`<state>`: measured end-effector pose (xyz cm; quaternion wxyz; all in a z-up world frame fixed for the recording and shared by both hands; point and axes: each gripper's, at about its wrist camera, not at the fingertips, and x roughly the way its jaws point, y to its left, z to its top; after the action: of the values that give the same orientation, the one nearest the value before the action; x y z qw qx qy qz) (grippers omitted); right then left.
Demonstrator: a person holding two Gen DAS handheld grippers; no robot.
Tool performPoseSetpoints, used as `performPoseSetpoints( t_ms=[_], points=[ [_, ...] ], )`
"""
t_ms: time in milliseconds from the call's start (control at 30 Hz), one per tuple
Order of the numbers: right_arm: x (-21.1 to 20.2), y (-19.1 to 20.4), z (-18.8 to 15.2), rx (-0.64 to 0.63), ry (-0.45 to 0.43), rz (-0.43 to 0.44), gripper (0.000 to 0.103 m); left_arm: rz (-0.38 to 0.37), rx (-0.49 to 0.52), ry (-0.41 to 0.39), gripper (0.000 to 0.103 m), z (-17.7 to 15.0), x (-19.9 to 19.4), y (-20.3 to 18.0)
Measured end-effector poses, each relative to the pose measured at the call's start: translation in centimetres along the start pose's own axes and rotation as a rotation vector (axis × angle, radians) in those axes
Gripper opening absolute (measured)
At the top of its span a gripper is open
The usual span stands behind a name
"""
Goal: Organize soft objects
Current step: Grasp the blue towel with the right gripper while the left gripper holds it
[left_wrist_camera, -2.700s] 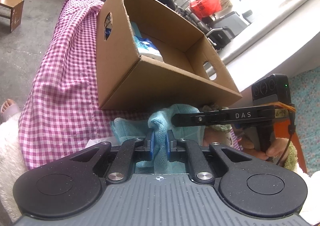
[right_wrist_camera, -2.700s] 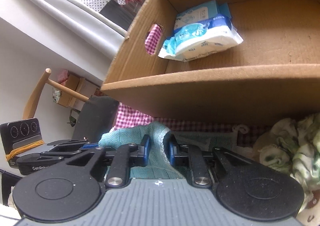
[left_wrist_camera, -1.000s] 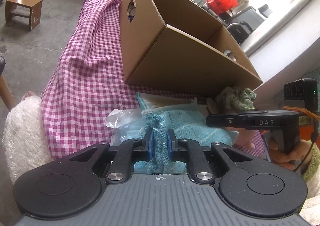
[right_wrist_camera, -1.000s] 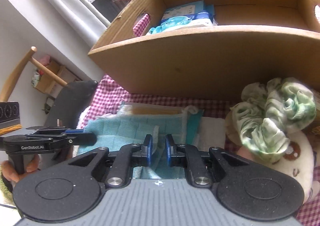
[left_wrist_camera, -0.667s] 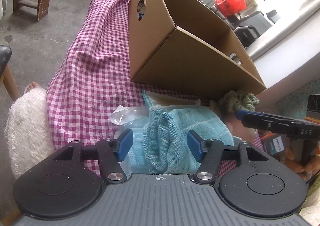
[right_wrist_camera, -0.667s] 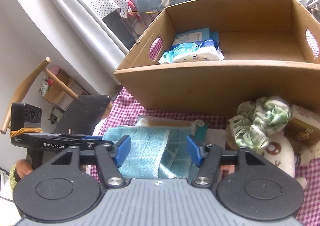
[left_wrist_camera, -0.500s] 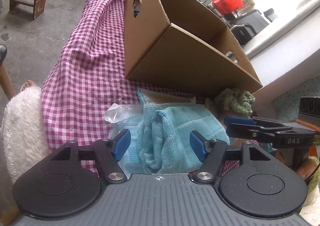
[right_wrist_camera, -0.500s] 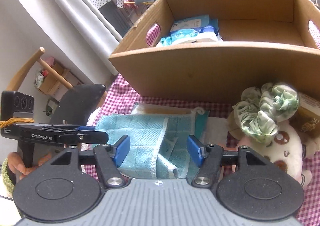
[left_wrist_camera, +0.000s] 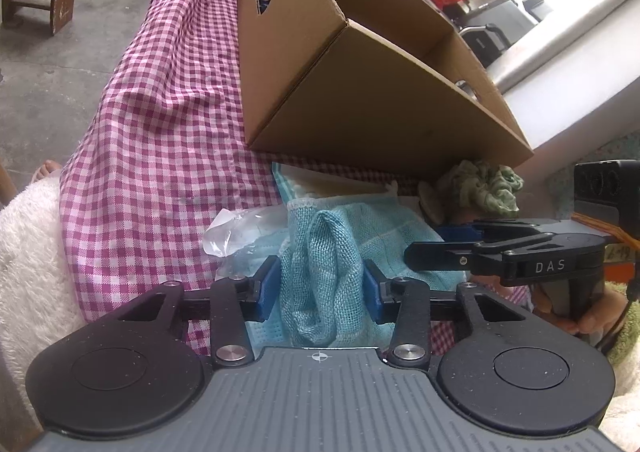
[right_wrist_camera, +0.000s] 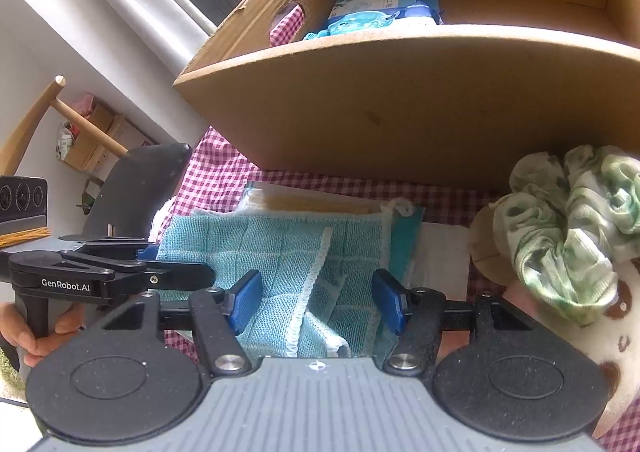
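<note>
Both the left tool [left_wrist_camera: 320,288] and right tool [right_wrist_camera: 316,302] gape, released, straddling the teal towel [right_wrist_camera: 280,248], apparently to regrip for the cardboard box [right_wrist_camera: 400,111] ahead.

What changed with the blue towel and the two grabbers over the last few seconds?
Both grippers let go of the teal towel. The left gripper and right gripper, clamped on its folds earlier, now stand open around it, and the towel lies slack on the checked cloth before the cardboard box. The box, the packets inside and the green scrunchie stayed put.
</note>
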<state>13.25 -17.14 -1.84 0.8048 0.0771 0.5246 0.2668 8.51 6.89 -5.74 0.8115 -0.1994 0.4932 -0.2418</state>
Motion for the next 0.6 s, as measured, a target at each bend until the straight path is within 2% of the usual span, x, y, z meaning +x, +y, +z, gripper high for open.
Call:
performPoseSetpoints(
  t_ms=[600],
  points=[
    [-0.17, 0.25, 0.4, -0.07, -0.053, -0.045, 0.067, 0.019, 0.041, 0.003, 0.04, 0.26, 0.51, 0.14]
  ],
)
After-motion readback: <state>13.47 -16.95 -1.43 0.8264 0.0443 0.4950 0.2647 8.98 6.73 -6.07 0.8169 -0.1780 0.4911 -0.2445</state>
